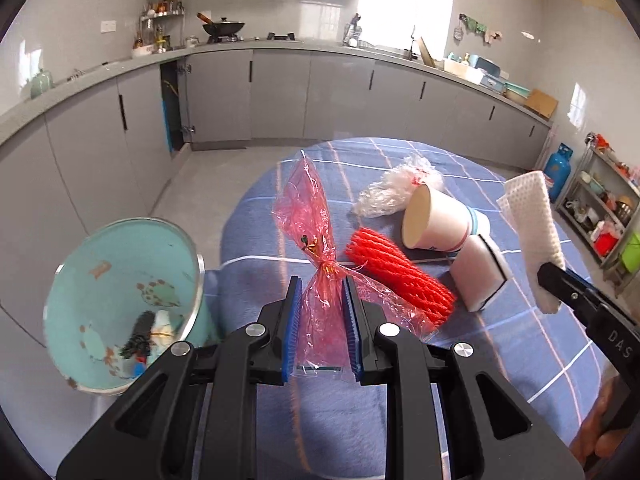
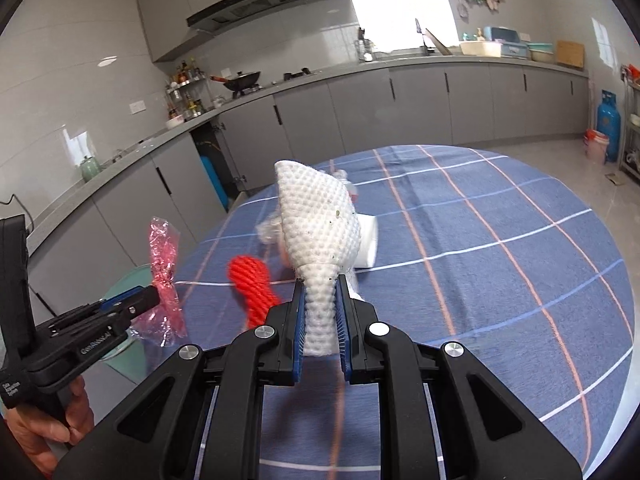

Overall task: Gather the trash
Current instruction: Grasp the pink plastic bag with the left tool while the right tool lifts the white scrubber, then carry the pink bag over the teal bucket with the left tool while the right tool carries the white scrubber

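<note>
We note left claw [image 1: 322, 292] pinching crinkled red cellophane wrapper [image 1: 310, 232] upright above blue plaid tabletop [image 1: 520, 344], right claw [image 2: 320, 292] pinching white foam mesh sleeve [image 2: 320, 220], teal bin [image 1: 120, 280] left of wrapper.

red wrapper [image 1: 316, 248]: crinkled, lifted | white foam net [image 2: 320, 232]: lifted, upright

Your left gripper [image 1: 322, 292] pinches the red cellophane wrapper [image 1: 310, 232] above the table's [image 1: 520, 344] left edge; teal bin [image 1: 120, 280] beside it. Right gripper [image 1: 550, 276] clamps white foam netting [image 1: 532, 224].
</note>
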